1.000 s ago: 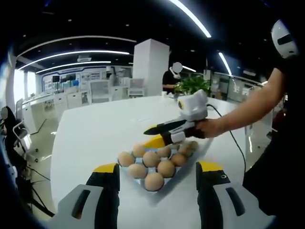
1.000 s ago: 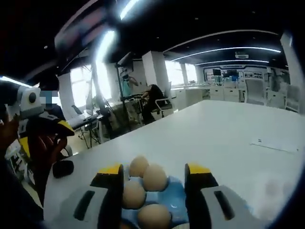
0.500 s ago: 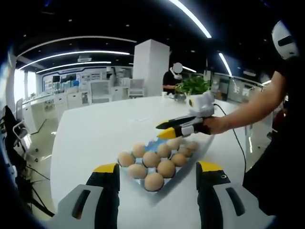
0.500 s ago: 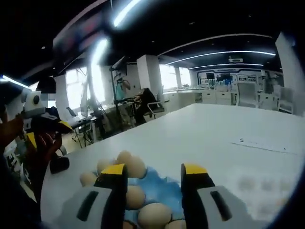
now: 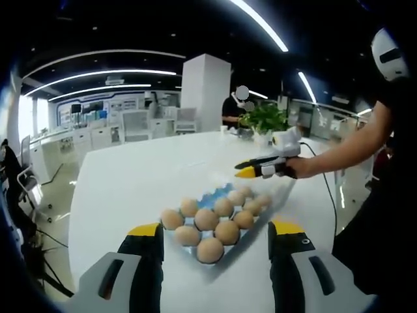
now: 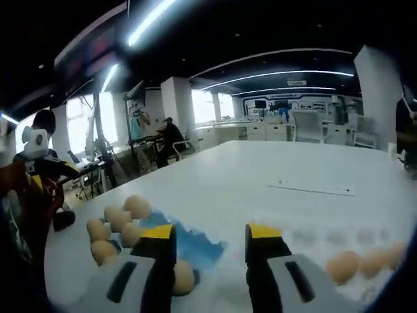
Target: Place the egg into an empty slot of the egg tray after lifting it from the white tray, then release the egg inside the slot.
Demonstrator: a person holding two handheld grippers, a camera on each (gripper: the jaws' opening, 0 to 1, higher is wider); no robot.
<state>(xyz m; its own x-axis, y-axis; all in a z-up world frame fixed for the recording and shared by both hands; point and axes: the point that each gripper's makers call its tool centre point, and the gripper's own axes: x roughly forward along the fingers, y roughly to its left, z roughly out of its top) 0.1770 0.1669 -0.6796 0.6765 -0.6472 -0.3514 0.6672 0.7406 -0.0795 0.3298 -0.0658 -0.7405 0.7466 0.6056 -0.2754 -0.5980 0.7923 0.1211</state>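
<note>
Left gripper view: the left claw (image 5: 214, 244) stands wide open and empty. Just ahead, between its jaws, the blue egg tray (image 5: 218, 193) sits on the white tabletop (image 5: 130, 182), full of tan eggs (image 5: 210, 248). Beyond it to the right the right claw (image 5: 251, 171) hovers.

Right gripper view: the right claw (image 6: 210, 242) gapes empty. The egg tray (image 6: 189, 238) lies ahead-left; blurred tan eggs (image 6: 342, 266) lie far right on the white tray (image 6: 306, 251).
</note>
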